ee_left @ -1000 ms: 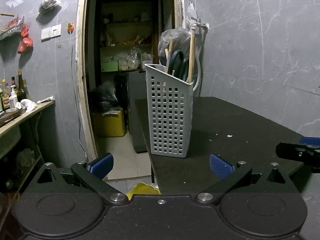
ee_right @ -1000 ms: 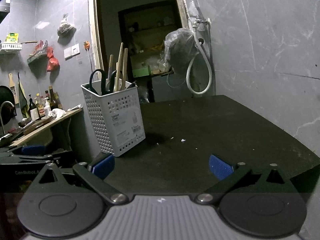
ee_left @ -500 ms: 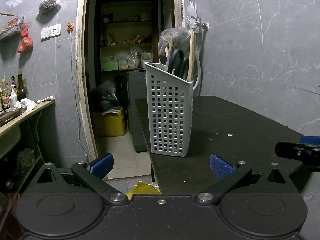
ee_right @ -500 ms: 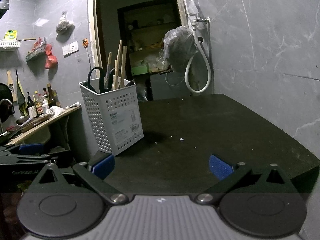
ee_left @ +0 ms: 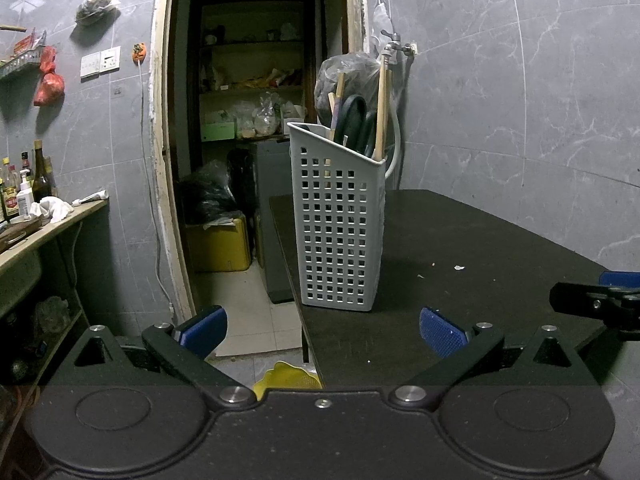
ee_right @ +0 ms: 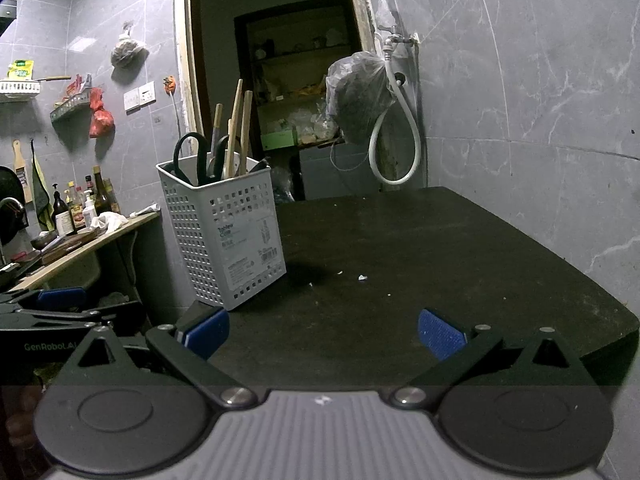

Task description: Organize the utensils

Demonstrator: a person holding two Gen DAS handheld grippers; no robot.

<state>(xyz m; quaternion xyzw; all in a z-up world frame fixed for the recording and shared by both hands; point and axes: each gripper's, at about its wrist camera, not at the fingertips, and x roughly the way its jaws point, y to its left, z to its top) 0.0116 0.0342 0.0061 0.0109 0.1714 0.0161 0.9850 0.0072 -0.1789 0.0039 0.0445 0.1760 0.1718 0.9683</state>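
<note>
A grey perforated utensil basket stands upright near the left edge of the dark surface, holding black-handled scissors and several wooden utensil handles. The left gripper has its jaws spread wide with nothing between them; the basket sits ahead of the gap, well beyond the blue pads. The right gripper likewise has its jaws spread and empty, with the basket ahead and off to the left, beyond its left finger.
</note>
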